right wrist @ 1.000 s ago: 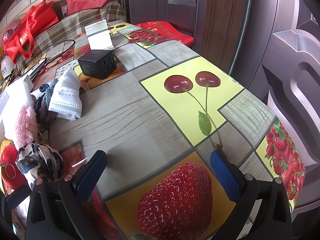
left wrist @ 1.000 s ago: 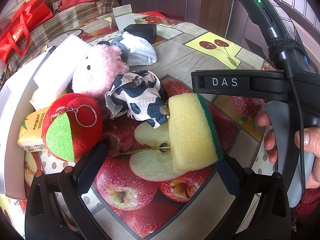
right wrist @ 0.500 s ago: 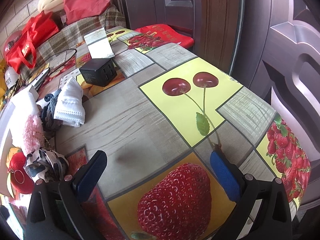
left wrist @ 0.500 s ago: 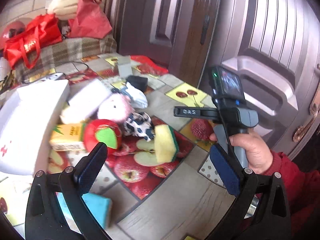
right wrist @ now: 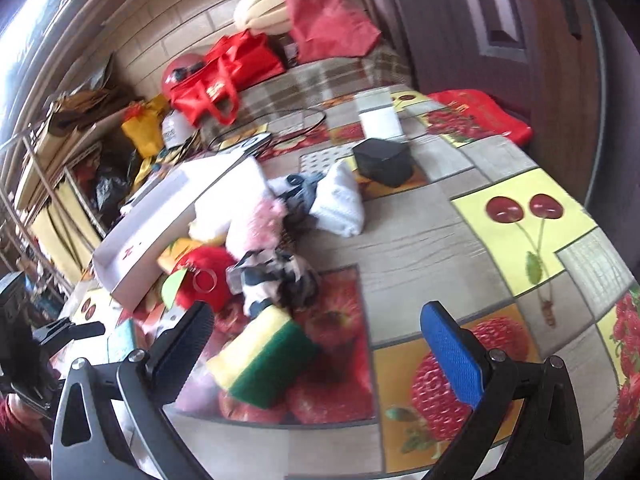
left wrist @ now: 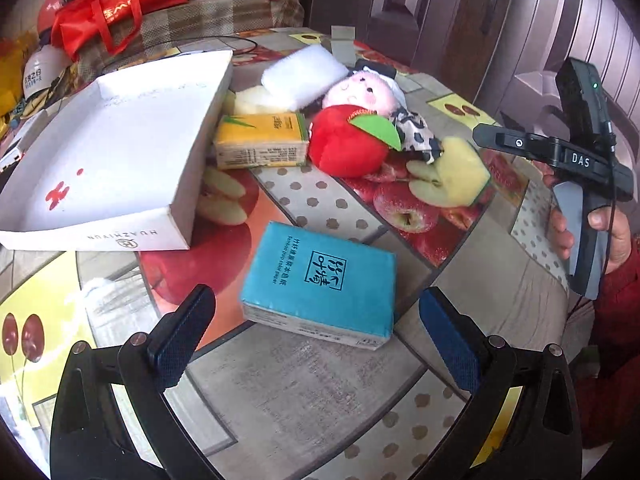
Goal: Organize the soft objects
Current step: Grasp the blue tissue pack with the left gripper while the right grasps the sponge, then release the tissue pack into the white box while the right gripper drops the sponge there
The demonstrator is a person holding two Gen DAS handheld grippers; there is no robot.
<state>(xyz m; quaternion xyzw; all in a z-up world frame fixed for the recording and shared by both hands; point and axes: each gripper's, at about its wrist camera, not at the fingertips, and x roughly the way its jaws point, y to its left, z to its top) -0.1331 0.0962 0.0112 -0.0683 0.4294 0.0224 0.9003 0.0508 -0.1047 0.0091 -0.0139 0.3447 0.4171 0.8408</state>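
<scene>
The left gripper (left wrist: 316,324) hangs over the fruit-printed oilcloth table (left wrist: 304,392), its jaws spread wide and empty, with a glossy teal tissue pack (left wrist: 320,284) lying flat just ahead between the ribbed pads. Beyond it sits a shallow white cardboard box (left wrist: 116,152), open-topped and rectangular. Beside the box's right wall lies a yellow tissue pack (left wrist: 260,140), touching a round red plush apple (left wrist: 348,148) with a green felt leaf. Behind are a fuzzy pink plush (left wrist: 360,94) and a white foam block (left wrist: 304,76); a crumpled cow-print cloth (left wrist: 416,136) lies against a porous yellow sponge (left wrist: 460,176). The right gripper (right wrist: 316,344) also gapes wide with nothing held, above the same sponge (right wrist: 264,360), whose green scouring face shows there.
</scene>
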